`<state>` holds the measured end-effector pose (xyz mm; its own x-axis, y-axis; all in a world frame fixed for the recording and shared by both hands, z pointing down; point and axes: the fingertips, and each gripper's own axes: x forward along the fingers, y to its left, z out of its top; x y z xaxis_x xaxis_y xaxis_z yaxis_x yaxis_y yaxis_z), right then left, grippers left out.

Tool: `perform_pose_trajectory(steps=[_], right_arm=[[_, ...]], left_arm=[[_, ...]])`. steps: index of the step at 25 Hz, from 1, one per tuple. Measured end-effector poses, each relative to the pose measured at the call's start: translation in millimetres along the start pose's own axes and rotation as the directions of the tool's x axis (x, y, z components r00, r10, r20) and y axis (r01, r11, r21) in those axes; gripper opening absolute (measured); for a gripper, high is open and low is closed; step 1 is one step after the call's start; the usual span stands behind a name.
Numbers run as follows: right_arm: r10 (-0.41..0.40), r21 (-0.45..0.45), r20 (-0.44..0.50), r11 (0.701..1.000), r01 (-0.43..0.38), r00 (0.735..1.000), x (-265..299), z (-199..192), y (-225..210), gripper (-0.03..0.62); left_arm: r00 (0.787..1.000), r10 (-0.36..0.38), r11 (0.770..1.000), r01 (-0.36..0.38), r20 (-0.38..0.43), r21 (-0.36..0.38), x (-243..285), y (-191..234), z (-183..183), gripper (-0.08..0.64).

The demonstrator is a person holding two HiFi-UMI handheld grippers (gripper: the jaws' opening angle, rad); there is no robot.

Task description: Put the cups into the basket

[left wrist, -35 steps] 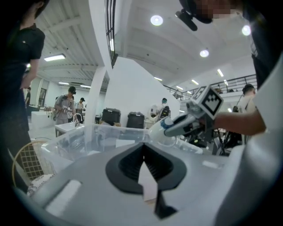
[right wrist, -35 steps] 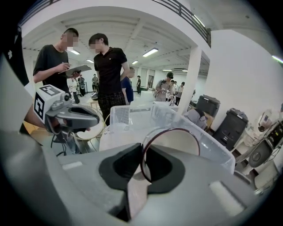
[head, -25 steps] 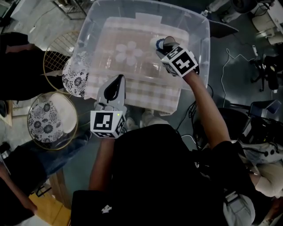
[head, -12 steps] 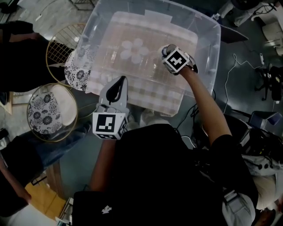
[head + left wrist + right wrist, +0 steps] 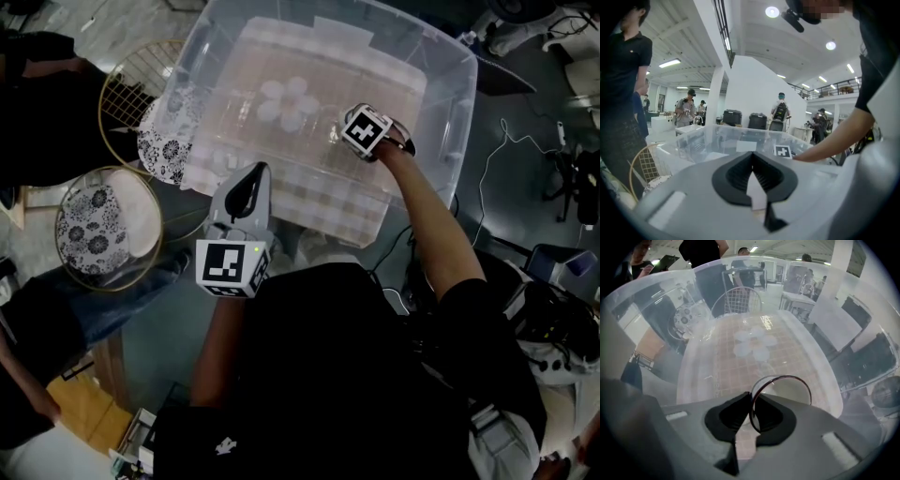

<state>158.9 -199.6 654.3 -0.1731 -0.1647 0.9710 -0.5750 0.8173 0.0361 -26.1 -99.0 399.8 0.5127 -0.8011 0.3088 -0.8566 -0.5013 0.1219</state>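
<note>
Compared with a second ago, the right claw (image 5: 751, 400) is seen lower, sunk deeper inside the clear plastic tub (image 5: 441, 103), while the left claw (image 5: 752, 164) is found almost where it was. A clear cup (image 5: 782, 389) with a dark rim is clamped by the right claw: one side of the rim is pinched between the two pads, and the rest of the cup is carried just ahead and to the right of the tips. The claw is pointed steeply down at the tub's floor, so the cup is held inside the tub; whether its base is touching the floor cannot be told. Beneath and beyond the claw, a checked cloth (image 5: 740, 362) with a pale flower print (image 5: 286, 98) is spread over the tub floor. The left claw is held outside the tub, just short of its near wall, with its jaws pressed together and nothing between them. Well off to that claw's left, two round wire baskets (image 5: 108, 230) with floral liners are seen on the floor.
</note>
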Motion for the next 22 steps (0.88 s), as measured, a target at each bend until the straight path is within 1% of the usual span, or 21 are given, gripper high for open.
perform_pose_trajectory(steps=[7,11,18,21,22], right_arm=[[0.035,-0.055,-0.065,0.998,-0.038,0.997,18.1,-12.2,7.9,0.040],[0.035,-0.082,-0.074,0.996,-0.041,0.997,24.5,-13.1,10.4,0.043],[0.061,-0.149,-0.092,0.986,-0.074,0.994,29.9,-8.5,23.4,0.044],[0.055,-0.153,-0.098,0.986,-0.069,0.994,29.7,-9.5,25.4,0.046],[0.053,-0.145,-0.094,0.987,-0.066,0.994,29.4,-8.9,25.3,0.060]], left_arm=[[1.000,0.024,1.000,-0.024,-0.005,-0.008,-1.7,-2.0,-3.5,0.006],[0.999,0.036,0.999,-0.036,-0.012,-0.007,-3.4,-2.7,-4.4,0.006],[0.998,0.058,0.998,-0.058,-0.013,-0.006,-13.5,-3.8,-6.4,0.006],[0.998,0.064,0.998,-0.064,-0.009,-0.007,-16.8,-3.7,-6.0,0.006],[0.998,0.064,0.998,-0.064,-0.007,-0.006,-17.7,-3.8,-5.7,0.006]])
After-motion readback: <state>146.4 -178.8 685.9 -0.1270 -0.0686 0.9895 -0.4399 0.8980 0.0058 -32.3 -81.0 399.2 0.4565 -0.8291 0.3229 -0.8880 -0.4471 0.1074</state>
